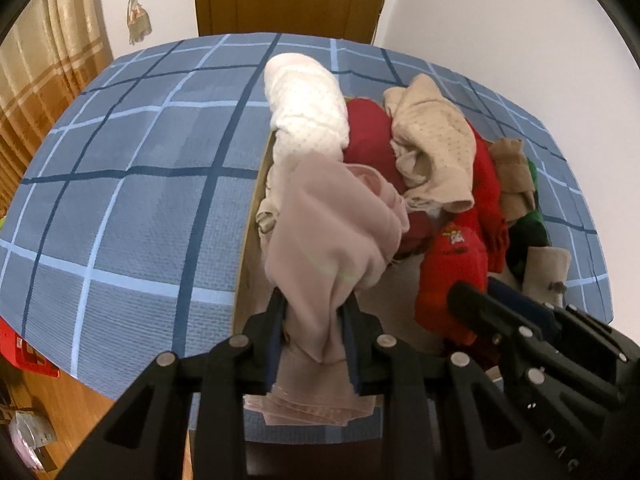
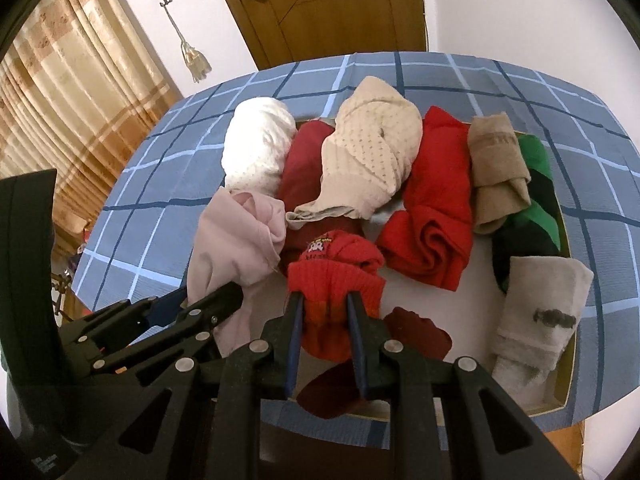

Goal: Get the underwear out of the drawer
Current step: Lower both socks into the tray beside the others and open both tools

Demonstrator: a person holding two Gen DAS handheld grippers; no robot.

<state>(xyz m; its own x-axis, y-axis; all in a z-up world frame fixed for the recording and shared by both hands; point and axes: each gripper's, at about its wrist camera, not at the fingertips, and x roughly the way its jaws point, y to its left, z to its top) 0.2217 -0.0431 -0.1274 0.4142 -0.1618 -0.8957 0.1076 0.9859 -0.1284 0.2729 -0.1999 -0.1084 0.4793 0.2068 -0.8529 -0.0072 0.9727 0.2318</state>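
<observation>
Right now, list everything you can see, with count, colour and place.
Shallow cardboard drawer: one, tan, on the blue checked bedcover.
Pale pink underwear: one, drawer's left edge, held by the left gripper.
Knitted red garment with an embroidered patch: one, drawer front, held by the right gripper.
Other rolled garments: several, white, beige, red, maroon, green, grey, in the drawer.
Wooden door: one, brown, behind.
Curtain: one, gold, left.
Left gripper: black, shut.
Right gripper: black, shut.
</observation>
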